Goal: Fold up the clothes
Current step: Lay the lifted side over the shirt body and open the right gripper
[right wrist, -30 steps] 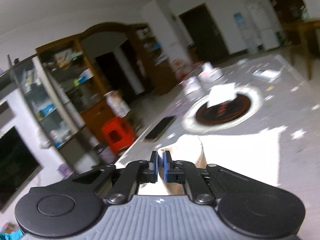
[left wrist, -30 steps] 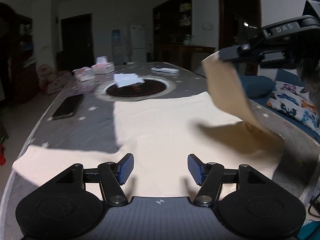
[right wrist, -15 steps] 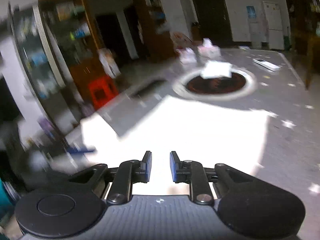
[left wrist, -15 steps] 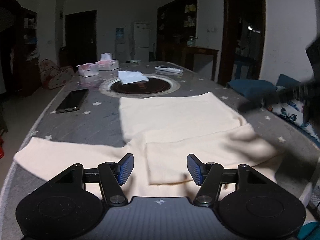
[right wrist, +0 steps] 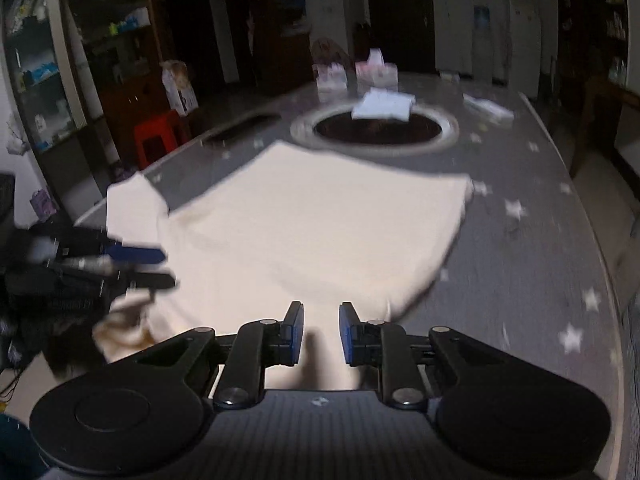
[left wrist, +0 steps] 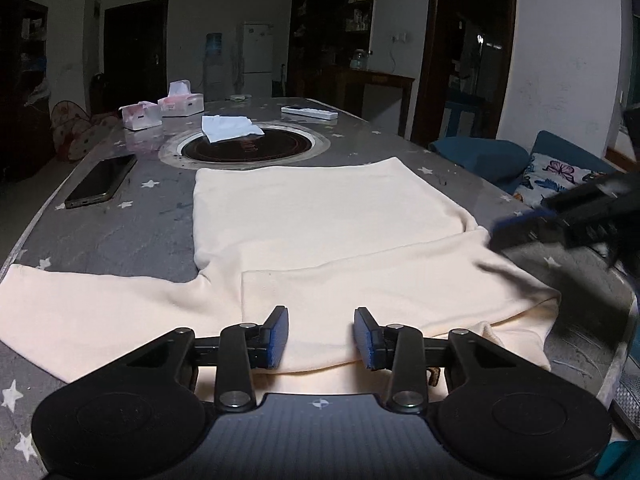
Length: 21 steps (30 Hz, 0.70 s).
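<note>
A cream long-sleeved top (left wrist: 320, 224) lies flat on the grey star-patterned table (left wrist: 132, 236). Its right sleeve (left wrist: 384, 280) is folded across the body; its left sleeve (left wrist: 88, 304) stretches out to the left. My left gripper (left wrist: 320, 338) is open and empty, low over the near edge of the top. My right gripper (right wrist: 320, 334) is open and empty over the top's right side (right wrist: 320, 224); it shows blurred at the right in the left wrist view (left wrist: 520, 232). The left gripper appears at the left in the right wrist view (right wrist: 140, 264).
A phone (left wrist: 100, 180) lies on the table's left. A round dark inset (left wrist: 248, 148) with a white cloth (left wrist: 228, 128) sits beyond the top. Two tissue boxes (left wrist: 160, 110) and a remote (left wrist: 308, 112) stand farther back. A sofa with cushions (left wrist: 520, 164) is at the right.
My right gripper carried the right sleeve across the body, let it go and opened, then drew back to the right. The left gripper stayed open in place.
</note>
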Each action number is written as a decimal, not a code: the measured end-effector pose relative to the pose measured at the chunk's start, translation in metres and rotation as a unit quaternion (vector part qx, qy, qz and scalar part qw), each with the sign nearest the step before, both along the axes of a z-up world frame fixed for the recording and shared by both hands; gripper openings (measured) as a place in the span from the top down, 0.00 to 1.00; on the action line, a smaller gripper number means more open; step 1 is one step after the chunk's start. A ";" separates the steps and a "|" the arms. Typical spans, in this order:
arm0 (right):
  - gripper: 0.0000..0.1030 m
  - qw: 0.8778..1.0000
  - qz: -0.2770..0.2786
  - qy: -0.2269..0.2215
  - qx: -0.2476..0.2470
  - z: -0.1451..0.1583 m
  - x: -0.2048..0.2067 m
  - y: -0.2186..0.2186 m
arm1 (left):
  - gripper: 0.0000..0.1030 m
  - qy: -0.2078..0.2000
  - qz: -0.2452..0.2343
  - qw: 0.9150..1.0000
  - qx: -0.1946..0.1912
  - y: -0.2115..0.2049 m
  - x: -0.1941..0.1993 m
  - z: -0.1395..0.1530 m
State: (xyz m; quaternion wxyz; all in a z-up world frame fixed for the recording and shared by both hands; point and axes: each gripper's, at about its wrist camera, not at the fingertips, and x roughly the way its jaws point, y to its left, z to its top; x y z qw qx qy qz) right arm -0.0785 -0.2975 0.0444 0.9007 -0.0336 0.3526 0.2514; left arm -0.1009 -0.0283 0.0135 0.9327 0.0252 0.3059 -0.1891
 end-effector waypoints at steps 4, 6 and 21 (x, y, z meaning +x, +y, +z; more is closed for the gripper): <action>0.82 1.000 0.000 0.018 -0.006 -0.014 0.023 0.009 | 0.62 0.000 0.011 1.000 -0.006 0.006 -0.002 0.003; 0.82 0.999 -0.001 0.030 -0.011 -0.022 0.028 0.012 | 0.62 -0.007 0.023 1.000 -0.008 0.014 -0.005 0.008; 0.67 1.000 0.028 0.007 0.003 -0.001 0.010 0.027 | 0.50 -0.014 0.309 0.951 0.020 0.142 0.032 0.013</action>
